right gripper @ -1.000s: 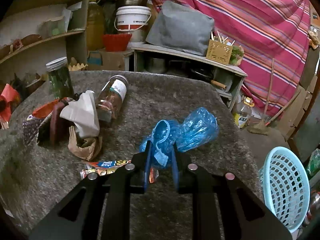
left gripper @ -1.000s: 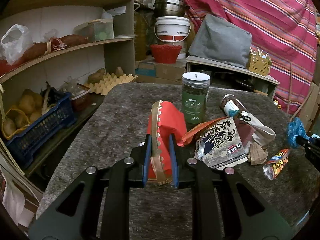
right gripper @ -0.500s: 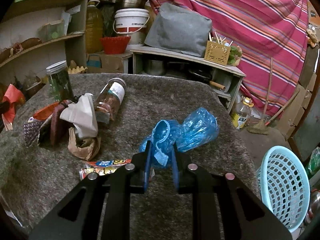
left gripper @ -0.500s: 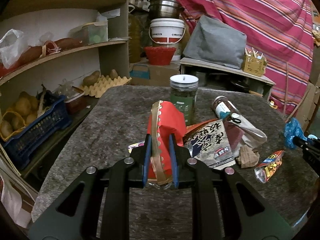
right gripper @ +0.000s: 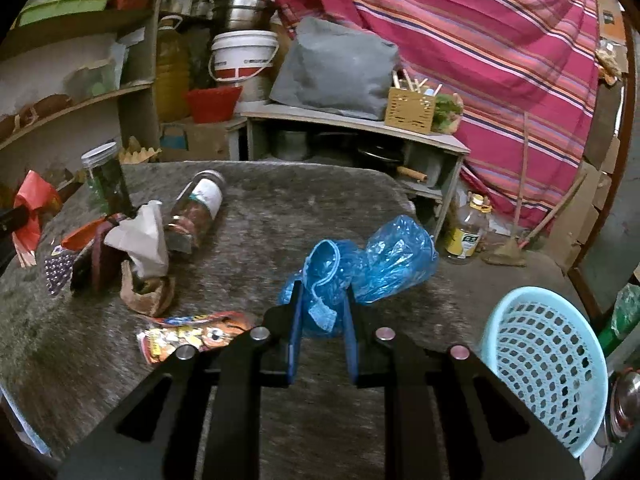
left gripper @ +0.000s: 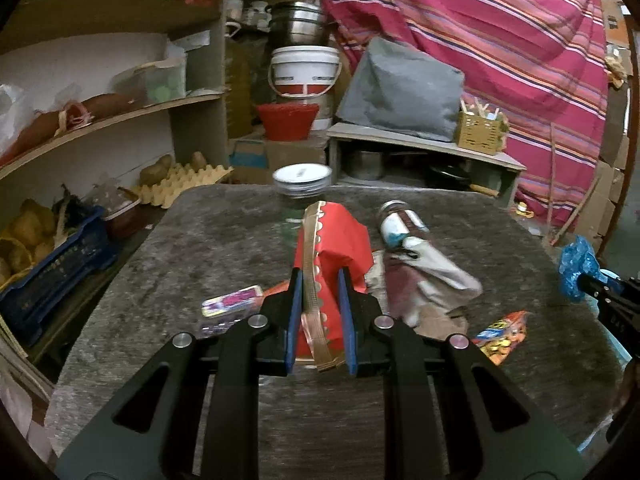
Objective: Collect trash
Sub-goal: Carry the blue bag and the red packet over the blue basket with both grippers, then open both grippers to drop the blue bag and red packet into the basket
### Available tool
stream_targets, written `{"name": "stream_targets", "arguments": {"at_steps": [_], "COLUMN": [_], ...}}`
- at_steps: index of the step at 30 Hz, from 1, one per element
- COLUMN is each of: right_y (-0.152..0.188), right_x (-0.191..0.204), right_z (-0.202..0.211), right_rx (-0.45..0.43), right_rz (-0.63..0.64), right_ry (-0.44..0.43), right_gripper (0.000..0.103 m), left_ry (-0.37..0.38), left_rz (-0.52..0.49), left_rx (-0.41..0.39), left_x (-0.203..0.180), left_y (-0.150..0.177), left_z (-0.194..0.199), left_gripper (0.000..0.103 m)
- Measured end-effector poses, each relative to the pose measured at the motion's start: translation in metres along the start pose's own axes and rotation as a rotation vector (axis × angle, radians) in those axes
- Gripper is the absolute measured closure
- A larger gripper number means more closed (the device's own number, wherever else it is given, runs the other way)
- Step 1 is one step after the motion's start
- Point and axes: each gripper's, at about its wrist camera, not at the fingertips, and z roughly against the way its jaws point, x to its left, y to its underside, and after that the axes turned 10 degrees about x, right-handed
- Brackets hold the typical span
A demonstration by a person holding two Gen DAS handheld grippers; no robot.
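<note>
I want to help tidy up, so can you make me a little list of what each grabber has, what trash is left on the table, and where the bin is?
left grabber: shut on a red paper bag
right grabber: shut on a blue plastic bag
left on table: snack wrapper, crumpled paper, brown paper scrap
jars: one upright, one lying down
bin: light blue basket, off the table's right edge

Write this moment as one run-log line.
left gripper: shut on red paper bag | right gripper: shut on blue plastic bag | light blue basket: beside table, nothing dropped in yet
</note>
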Motion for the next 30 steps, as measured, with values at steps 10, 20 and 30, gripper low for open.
{"name": "stream_targets", "arguments": {"at_steps": [10, 20, 30], "right_y": [0.012, 0.033, 0.061], "right_x": [-0.065, -0.153, -0.234], "right_z": [0.022, 0.038, 0.038], "right_rx": [-0.019, -0.016, 0.007], "right_rz": [-0.079, -0.178, -0.285], "right_ry": [0.055, 0.140, 0.200], "right_gripper": [0.084, 0.084, 0.084], "left_ry": [0.092, 0.176, 0.343], "left_rz": [-0.084, -0.212, -0.307], "left_rx": [-0.036, -0.051, -0.010], "left_x": [-0.071, -0.170, -0.296], "left_y": [-0.004, -0.006, 0.011], "left_z": [0.010, 0.008, -0.005], "left_gripper": [0.086, 0.086, 0.086]}}
